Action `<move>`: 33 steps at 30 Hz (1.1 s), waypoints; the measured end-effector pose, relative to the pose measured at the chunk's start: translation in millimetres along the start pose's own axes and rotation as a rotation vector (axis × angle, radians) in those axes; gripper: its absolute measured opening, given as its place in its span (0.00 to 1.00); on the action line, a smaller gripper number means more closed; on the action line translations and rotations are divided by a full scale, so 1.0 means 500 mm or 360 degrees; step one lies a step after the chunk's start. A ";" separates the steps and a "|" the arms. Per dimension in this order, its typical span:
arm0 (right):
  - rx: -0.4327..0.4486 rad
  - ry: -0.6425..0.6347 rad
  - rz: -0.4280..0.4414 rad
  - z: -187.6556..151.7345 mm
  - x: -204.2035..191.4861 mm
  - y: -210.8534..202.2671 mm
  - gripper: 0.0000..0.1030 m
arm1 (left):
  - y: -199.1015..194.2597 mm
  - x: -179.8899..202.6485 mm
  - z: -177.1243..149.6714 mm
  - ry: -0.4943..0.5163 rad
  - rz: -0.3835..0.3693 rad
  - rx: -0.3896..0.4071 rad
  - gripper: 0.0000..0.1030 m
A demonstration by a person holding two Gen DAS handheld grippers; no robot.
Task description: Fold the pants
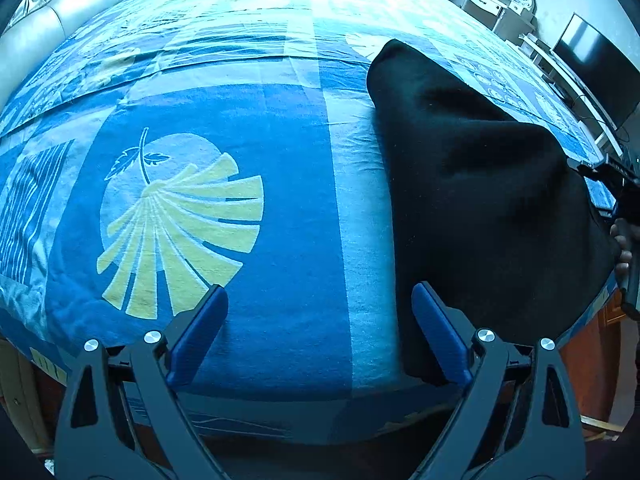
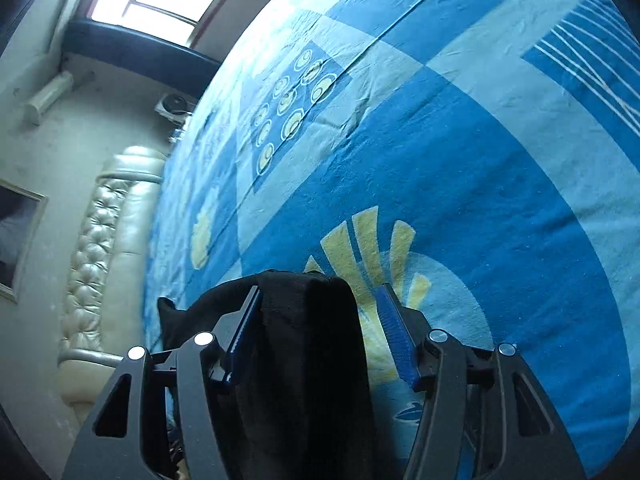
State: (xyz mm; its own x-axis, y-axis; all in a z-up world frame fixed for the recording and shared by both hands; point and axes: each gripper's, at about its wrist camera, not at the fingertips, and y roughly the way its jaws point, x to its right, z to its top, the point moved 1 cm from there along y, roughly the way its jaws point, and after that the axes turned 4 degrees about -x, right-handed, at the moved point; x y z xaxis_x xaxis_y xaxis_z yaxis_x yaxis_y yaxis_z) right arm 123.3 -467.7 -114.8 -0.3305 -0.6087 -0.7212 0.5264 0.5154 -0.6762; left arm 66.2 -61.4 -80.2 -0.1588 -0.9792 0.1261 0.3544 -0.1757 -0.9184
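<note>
Black pants (image 1: 480,184) lying lengthwise up the bed (image 1: 280,200), right of the spread, empty left fingers (image 1: 208,320). Nearer the right fingers (image 2: 396,332): parted, fold between, only one pad touching.

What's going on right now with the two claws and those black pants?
Left gripper open, empty, over bedspread. Right gripper open, black pants between its fingers, one pad clear of them. Nothing in the way.

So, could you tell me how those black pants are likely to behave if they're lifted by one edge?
Probably floppy: the black pants drape in soft folds over the bedspread. They look thick, perhaps fleecy, so likely not slippery on the cloth. The folded wad between the right gripper jaws seems bulky, with a gap at one pad, so it may sag or unfold if lifted.
</note>
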 end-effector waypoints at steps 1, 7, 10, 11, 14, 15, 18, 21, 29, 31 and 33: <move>-0.0003 -0.0008 0.0010 -0.004 0.002 -0.006 0.56 | 0.001 -0.001 0.001 -0.0006 -0.0011 -0.0004 0.90; 0.0002 0.0084 0.0046 -0.030 0.038 -0.068 0.63 | 0.007 -0.016 0.002 -0.0073 -0.0093 -0.0030 0.90; -0.0049 0.0150 0.0198 -0.066 0.059 -0.100 0.67 | 0.003 -0.024 0.005 -0.0118 -0.0165 -0.0037 0.90; -0.0081 0.0151 0.0227 -0.081 0.058 -0.103 0.68 | 0.002 -0.028 0.006 -0.0134 -0.0187 -0.0040 0.90; -0.0173 0.0118 0.0242 -0.124 0.052 -0.104 0.70 | 0.000 -0.038 0.007 -0.0187 -0.0250 -0.0049 0.90; -0.0222 0.0104 0.0256 -0.139 0.047 -0.098 0.71 | 0.000 -0.040 0.006 -0.0195 -0.0266 -0.0049 0.90; -0.0226 -0.0021 0.0143 -0.165 0.023 -0.089 0.54 | -0.002 -0.037 0.004 -0.0186 -0.0264 -0.0041 0.90; -0.0228 -0.0121 0.0052 -0.174 0.024 -0.080 0.35 | -0.003 -0.033 -0.002 -0.0176 -0.0265 -0.0036 0.90; -0.0282 0.0034 0.0285 -0.176 0.071 -0.093 0.59 | -0.012 -0.027 0.004 -0.0196 -0.0455 -0.0016 0.90; -0.0302 0.0008 0.0309 -0.175 0.065 -0.087 0.65 | -0.005 -0.021 0.008 -0.0195 -0.0527 -0.0036 0.90; -0.0326 -0.0029 0.0328 -0.179 0.044 -0.068 0.67 | 0.006 -0.010 0.012 -0.0169 -0.0584 -0.0049 0.90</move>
State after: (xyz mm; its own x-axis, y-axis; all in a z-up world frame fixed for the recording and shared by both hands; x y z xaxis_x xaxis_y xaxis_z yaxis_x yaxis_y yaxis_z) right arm 28.1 -444.6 -121.4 -0.2179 -0.4885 -0.8449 0.4114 0.7391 -0.5334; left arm 73.3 -57.7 -81.3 -0.1732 -0.8570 0.4854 0.2639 -0.5152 -0.8155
